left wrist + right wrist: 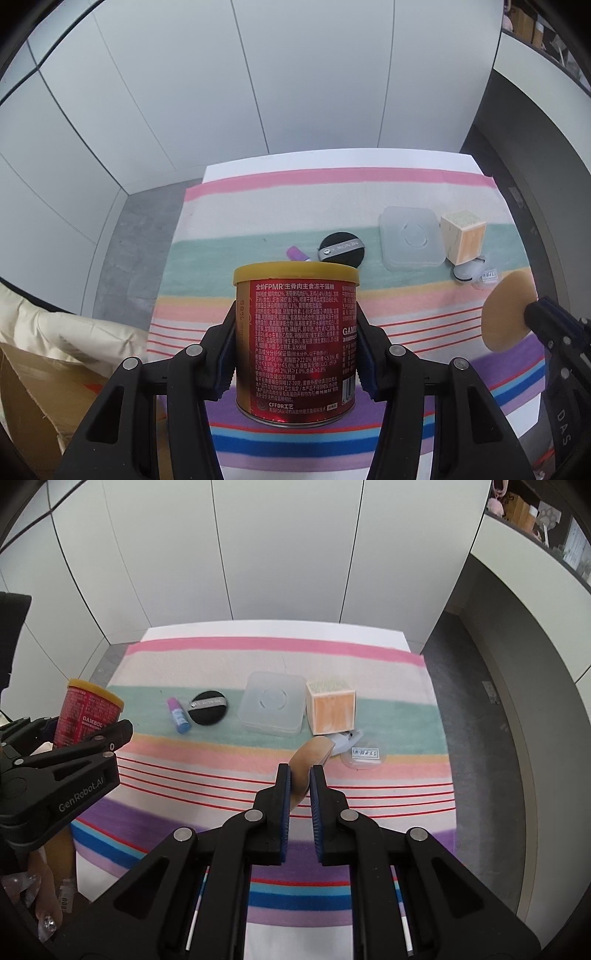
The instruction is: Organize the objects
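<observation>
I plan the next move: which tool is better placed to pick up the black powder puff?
Neither is free. The left tool grips the red can; the right tool, holding the light tan puff, could release soonest.

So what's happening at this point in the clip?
A person is tidying small items on a striped cloth, a handheld gripper in each hand. The left gripper is clamped on a red can with a yellow lid, held upright. The right gripper pinches a tan round puff by its edge. On the cloth lie a black puff, a small purple and blue tube, a clear plastic box and a toothpick box.
</observation>
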